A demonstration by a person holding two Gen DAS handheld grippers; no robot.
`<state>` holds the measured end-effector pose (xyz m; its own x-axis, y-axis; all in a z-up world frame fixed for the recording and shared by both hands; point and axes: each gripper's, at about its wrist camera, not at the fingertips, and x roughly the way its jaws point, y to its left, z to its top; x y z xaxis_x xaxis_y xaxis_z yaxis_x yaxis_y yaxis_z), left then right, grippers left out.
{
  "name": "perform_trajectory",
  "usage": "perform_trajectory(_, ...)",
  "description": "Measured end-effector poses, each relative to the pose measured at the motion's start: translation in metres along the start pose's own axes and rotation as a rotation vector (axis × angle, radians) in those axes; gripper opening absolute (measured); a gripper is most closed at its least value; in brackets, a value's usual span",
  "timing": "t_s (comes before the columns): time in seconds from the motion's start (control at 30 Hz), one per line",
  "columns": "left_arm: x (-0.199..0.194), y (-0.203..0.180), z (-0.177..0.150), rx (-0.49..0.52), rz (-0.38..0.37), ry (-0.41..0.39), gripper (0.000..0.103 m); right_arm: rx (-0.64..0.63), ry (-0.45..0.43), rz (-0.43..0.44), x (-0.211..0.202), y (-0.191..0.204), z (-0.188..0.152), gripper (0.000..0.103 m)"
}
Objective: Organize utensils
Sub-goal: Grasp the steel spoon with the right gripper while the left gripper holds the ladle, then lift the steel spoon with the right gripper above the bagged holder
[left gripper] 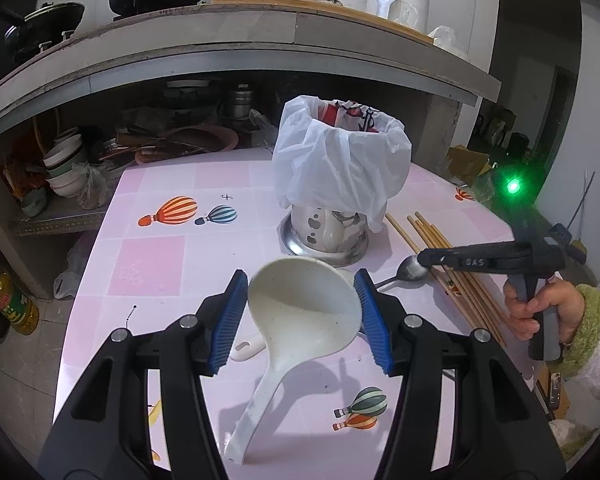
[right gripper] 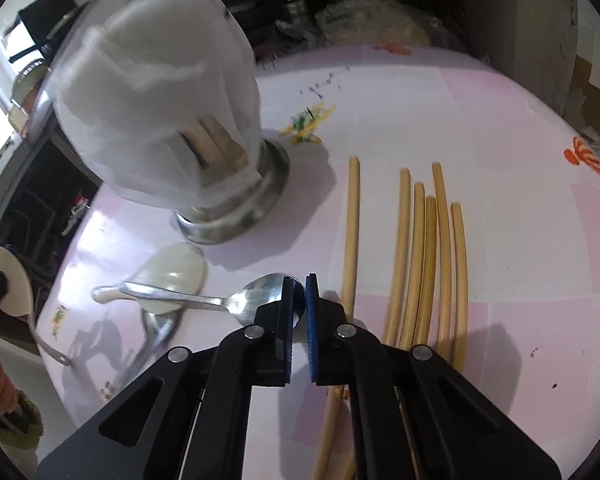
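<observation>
My left claw (left gripper: 300, 312): angled down over the pink balloon-print table (left gripper: 148, 264), pads clamped across the white plastic ladle's bowl (left gripper: 300, 308), handle hanging toward me.
My right claw (right gripper: 299, 312): tilted steeply down, pinching the shiny metal spoon's bowl (right gripper: 260, 292) left of the bamboo chopsticks (right gripper: 420, 264).
Steel utensil holder (left gripper: 326, 232): far centre, draped with a white bag.

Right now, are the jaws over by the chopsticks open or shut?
Shut on the metal spoon: the right gripper's blue pads pinch the rim of its bowl, beside the chopsticks.
</observation>
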<state>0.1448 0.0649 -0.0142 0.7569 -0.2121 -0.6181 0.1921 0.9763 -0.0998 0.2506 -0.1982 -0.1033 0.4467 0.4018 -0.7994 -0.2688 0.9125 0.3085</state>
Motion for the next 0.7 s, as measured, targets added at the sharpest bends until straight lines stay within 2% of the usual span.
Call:
perform_trajectory(0.37, -0.009, -0.006, 0.000, 0.015, 0.009, -0.017, 0.052, -0.110, -0.143, 0.058, -0.060, 0.036, 0.016, 0.002)
perform_trajectory(0.7, -0.015, -0.006, 0.001, 0.018, 0.011, -0.026, 0.052, -0.178, -0.187, 0.051, -0.078, 0.054, 0.023, 0.002)
